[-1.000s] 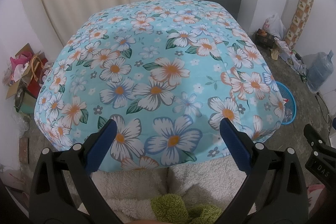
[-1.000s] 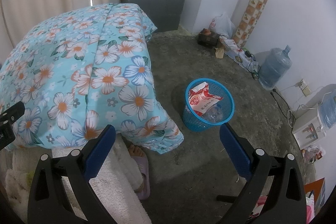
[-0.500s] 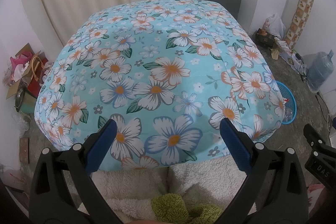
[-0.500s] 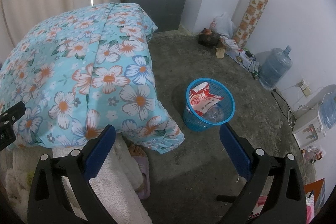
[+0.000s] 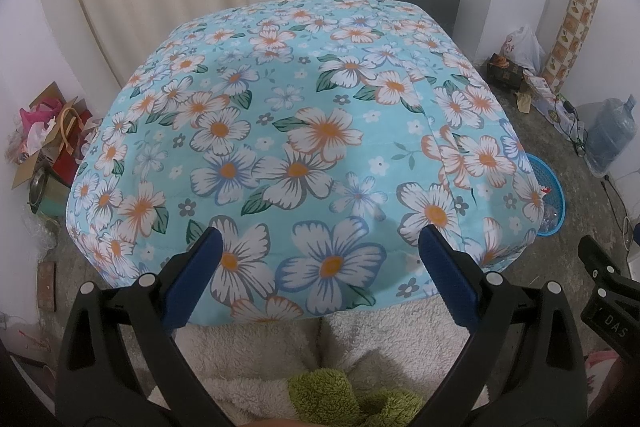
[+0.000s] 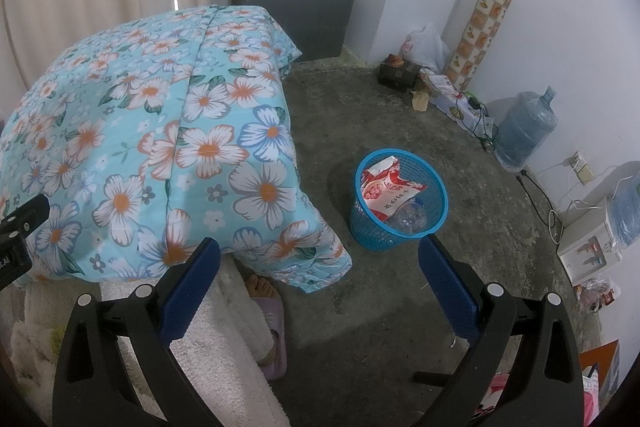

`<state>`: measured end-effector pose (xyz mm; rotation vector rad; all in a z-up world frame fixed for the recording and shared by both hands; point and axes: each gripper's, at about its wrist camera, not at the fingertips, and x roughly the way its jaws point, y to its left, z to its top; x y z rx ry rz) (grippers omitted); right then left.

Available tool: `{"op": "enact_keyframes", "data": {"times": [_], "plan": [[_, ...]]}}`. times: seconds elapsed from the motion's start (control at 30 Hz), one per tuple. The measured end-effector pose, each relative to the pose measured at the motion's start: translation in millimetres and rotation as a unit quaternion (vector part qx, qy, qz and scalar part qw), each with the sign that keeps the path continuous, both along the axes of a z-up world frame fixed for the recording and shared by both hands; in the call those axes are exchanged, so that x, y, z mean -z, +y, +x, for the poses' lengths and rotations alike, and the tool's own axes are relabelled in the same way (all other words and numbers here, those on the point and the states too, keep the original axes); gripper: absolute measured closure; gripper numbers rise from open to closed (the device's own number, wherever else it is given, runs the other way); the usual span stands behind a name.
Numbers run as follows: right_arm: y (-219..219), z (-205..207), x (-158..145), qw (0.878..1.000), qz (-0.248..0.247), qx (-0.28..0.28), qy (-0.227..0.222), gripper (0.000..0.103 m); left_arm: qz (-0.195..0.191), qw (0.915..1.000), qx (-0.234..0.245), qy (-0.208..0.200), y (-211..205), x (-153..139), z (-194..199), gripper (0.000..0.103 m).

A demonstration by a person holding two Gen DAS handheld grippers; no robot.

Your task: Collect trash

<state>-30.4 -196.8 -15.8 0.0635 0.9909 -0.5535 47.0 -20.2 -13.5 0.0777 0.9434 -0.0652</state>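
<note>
Blue mesh basket (image 6: 400,203) – red-white wrapper (image 6: 386,189), clear bottle (image 6: 410,217) inside, both grippers' fingers wide, empty

In the left wrist view, the flowered blanket (image 5: 304,147) hides most of the blue basket (image 5: 554,195); only its right rim shows. In the right wrist view, the print on the red-and-white packet (image 6: 386,189) in the basket is too small to read. The small items on the grey cabinet (image 6: 316,11) cannot be identified. A foot in a slipper (image 6: 269,311) is half hidden under the blanket's hem.
</note>
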Motion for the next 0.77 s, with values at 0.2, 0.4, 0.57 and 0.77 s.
{"op": "enact_keyframes", "data": {"times": [0.2,0.4,0.57,0.77], "plan": [[0.0,-0.1,-0.2,1.0,0.0,-0.001,0.0,0.007,0.0,1.0,0.0,0.0,-0.2,0.1,-0.1,0.009],[0.2,-0.2,-1.0,1.0,0.0,0.0,0.0,0.007,0.0,1.0,0.0,0.0,0.4,-0.2,0.1,0.009],[0.2,-0.1,0.0,1.0,0.0,0.0,0.0,0.007,0.0,1.0,0.001,0.0,0.3,-0.1,0.1,0.009],[0.3,-0.2,0.0,1.0,0.0,-0.001,0.0,0.007,0.0,1.0,0.0,0.001,1.8,0.0,-0.4,0.009]]}}
